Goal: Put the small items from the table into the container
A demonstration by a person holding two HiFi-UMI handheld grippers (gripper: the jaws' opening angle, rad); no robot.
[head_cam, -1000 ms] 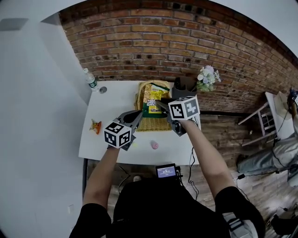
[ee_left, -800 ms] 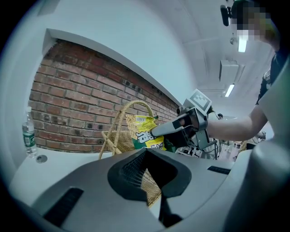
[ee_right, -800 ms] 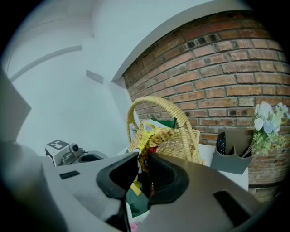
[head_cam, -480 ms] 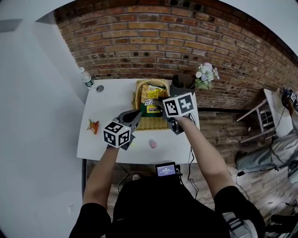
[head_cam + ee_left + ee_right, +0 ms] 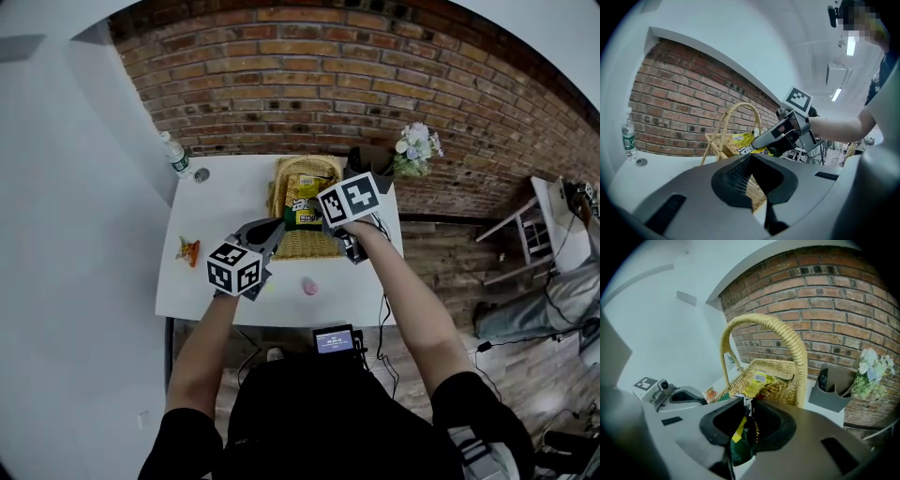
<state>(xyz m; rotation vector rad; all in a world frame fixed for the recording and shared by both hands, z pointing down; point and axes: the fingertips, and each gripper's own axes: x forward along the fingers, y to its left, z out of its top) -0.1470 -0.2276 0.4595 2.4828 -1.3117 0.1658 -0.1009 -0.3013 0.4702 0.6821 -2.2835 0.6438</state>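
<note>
While right gripper pinches snack bag; barcode shows; print illegible

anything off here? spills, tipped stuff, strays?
Nothing spilled or broken. The snack bag sticks up over the rim of the basket, pinched by the right gripper, so it isn't settled yet. An orange wrapper and a pink item lie loose on the table, outside the basket.

Straw-yellow woven wicker basket, yellow-and-green printed snack packet, white tabletop, red-brown brick wall with pale mortar, small pink item, orange wrapper, grey left gripper and grey right gripper with black-and-white square markers
</note>
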